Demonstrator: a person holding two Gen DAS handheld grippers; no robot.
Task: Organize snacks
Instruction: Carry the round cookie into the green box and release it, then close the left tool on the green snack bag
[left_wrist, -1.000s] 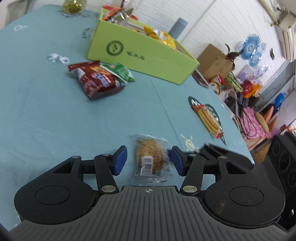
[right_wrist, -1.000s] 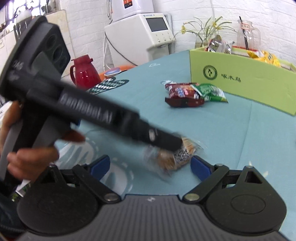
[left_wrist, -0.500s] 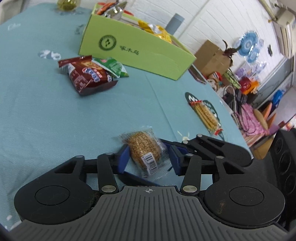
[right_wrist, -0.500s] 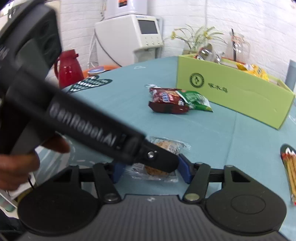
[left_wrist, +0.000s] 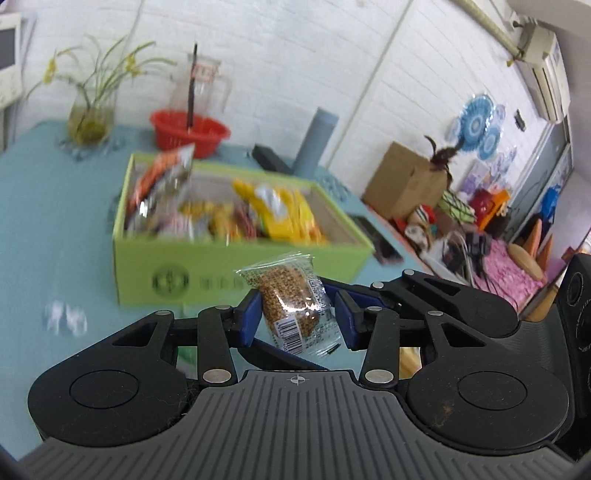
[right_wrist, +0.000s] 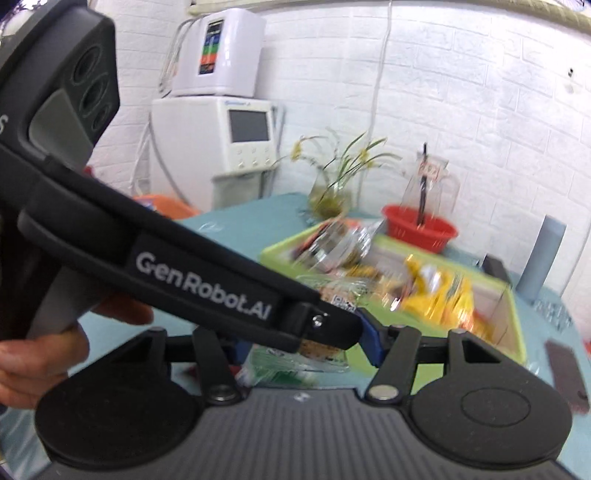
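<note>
A brown seeded snack cake in a clear wrapper (left_wrist: 291, 306) hangs in the air in front of the green snack box (left_wrist: 147, 258). My left gripper (left_wrist: 299, 319) is shut on it, blue pads against both sides. My right gripper (right_wrist: 306, 341) holds the same wrapper (right_wrist: 325, 356) from the other side. Its jaws are opening slightly, and the pads still touch the wrapper's ends. In the right wrist view the left gripper's black body (right_wrist: 207, 273) crosses the frame and hides most of the snack. The box (right_wrist: 513, 325) holds several yellow, red and silver packets.
Behind the box on the teal table are a red basket (left_wrist: 188, 131), a glass vase with a plant (left_wrist: 86, 118), a clear pitcher (left_wrist: 199, 88) and a grey cylinder (left_wrist: 317, 140). A phone (right_wrist: 565, 373) lies right of the box. A person's hand (right_wrist: 33, 354) grips the left handle.
The right gripper's jaws closed around the snack. Both grippers then lifted it off the table together and brought it up towards the green box, whose inside is now in view.
</note>
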